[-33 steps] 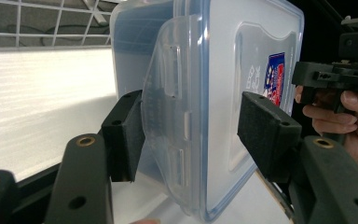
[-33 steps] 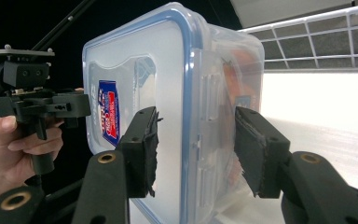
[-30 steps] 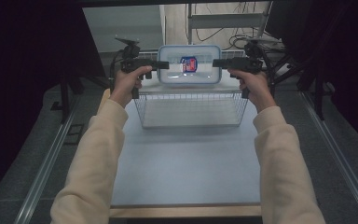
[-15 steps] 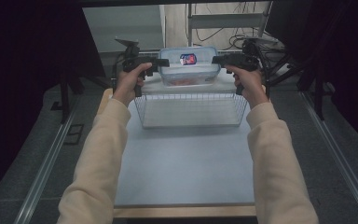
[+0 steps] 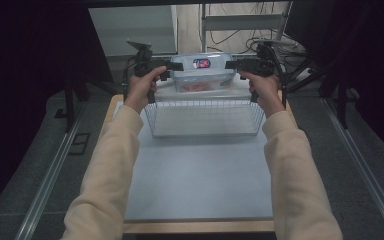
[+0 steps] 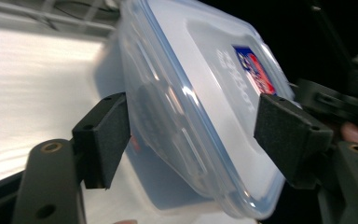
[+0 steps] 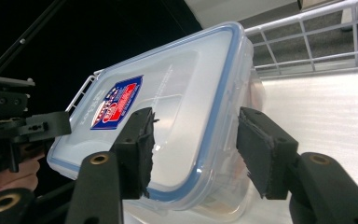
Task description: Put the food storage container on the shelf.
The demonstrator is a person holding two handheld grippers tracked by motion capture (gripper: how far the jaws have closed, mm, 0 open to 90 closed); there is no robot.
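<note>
Container (image 5: 201,73) between both tongs, pads off, behind basket (image 5: 203,118)

A blue-and-red brand label (image 7: 118,102) is seen on the clear lid (image 7: 177,84) of the plastic container (image 5: 202,72). Faint embossed lettering lies beside it, but no wording can be read.

Clear rectangular plastic container (image 7: 191,93): blue rim band, red-and-blue label (image 7: 117,101) on lid. White wire basket (image 5: 205,120). Pale blue-grey table mat (image 5: 200,180). Cream sleeves (image 5: 105,175). Black gripper pads (image 6: 105,135).
</note>
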